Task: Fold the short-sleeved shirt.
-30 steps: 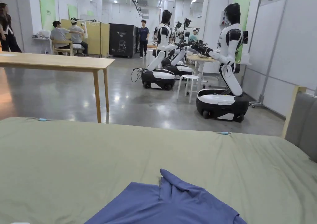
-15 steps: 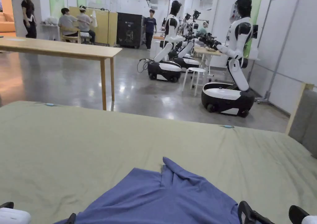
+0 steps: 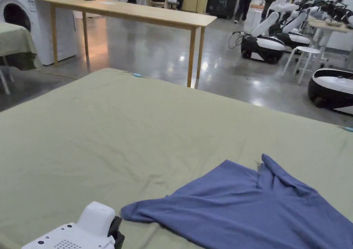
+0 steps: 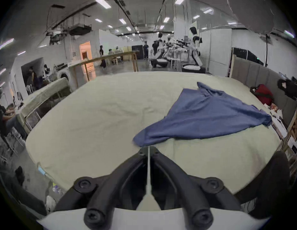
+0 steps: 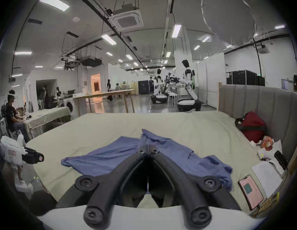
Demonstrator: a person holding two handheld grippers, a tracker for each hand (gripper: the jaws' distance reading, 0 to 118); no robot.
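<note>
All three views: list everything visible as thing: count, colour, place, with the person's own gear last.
short-sleeved shirt: one, blue, spread unfolded and rumpled on the bed.
bed sheet: one, olive green, covering the bed.
headboard: one, grey, padded, at the bed's right side.
bag: one, red, on the bed by the headboard.
phone: one, pink-lit screen, near right corner of the bed.
papers: white, beside the phone.
wooden table: one, light wood, beyond the bed.
washing machine: one, white, far left.
humanoid robots: several, white and black, background right.
left gripper: black jaws closed, just short of the shirt's near corner.
right gripper: black jaws closed, over the shirt.
</note>
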